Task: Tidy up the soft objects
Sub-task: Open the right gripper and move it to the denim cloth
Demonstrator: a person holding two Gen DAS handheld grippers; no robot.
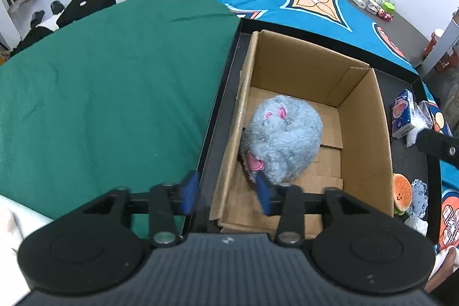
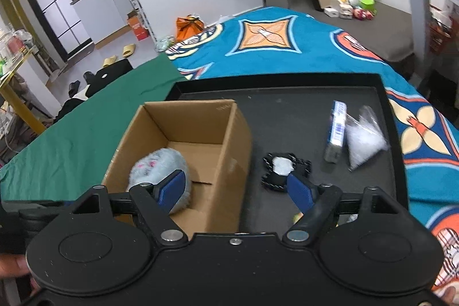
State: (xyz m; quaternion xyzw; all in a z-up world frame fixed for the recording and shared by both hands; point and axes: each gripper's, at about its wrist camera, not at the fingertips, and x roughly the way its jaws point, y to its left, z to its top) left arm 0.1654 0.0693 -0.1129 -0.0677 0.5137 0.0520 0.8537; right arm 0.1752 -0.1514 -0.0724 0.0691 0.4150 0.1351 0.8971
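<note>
Cardboard box (image 2: 183, 151) holds grey plush (image 1: 282, 139) | tray (image 2: 287, 105): pouch (image 2: 282, 171), packets | both tools open, empty

Counted one cardboard box (image 2: 183, 151) on one black tray (image 2: 275, 81), with one grey plush toy (image 1: 282, 139) inside it. Loose on the tray were one black-and-white soft toy (image 2: 282, 169), one blue carton (image 2: 337, 131), one clear bag of white stuffing (image 2: 364, 139) and one burger plush (image 1: 401, 195) (left view only). Two grippers were in view.
</note>
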